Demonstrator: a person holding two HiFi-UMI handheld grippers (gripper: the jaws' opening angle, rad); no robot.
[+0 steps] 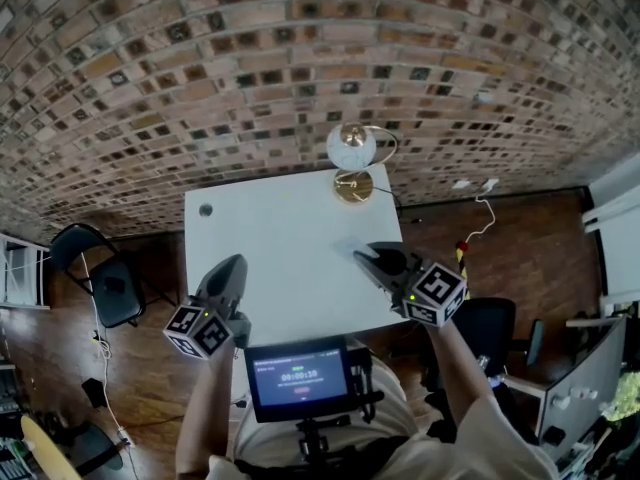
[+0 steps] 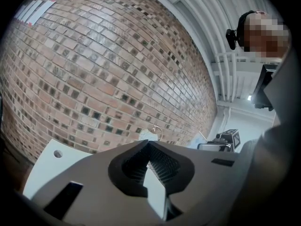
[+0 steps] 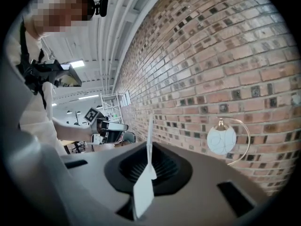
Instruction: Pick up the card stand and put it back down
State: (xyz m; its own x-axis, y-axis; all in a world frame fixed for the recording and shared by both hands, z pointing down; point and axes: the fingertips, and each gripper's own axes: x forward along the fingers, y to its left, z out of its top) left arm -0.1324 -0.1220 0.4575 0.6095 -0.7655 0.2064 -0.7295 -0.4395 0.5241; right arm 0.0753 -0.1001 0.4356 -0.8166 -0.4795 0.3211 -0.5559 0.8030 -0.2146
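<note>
- Right claw (image 3: 149,166) is pressed onto a thin pale sheet, seemingly the card stand (image 3: 149,135), held above the tabletop's (image 1: 270,258) 4 o'clock edge
- Left claw (image 2: 148,147), pressed together and empty, hangs at 7 o'clock
- Lower it upright and level, clear of the lamp (image 1: 351,148) at 12 o'clock; release only once it rests flat
</note>
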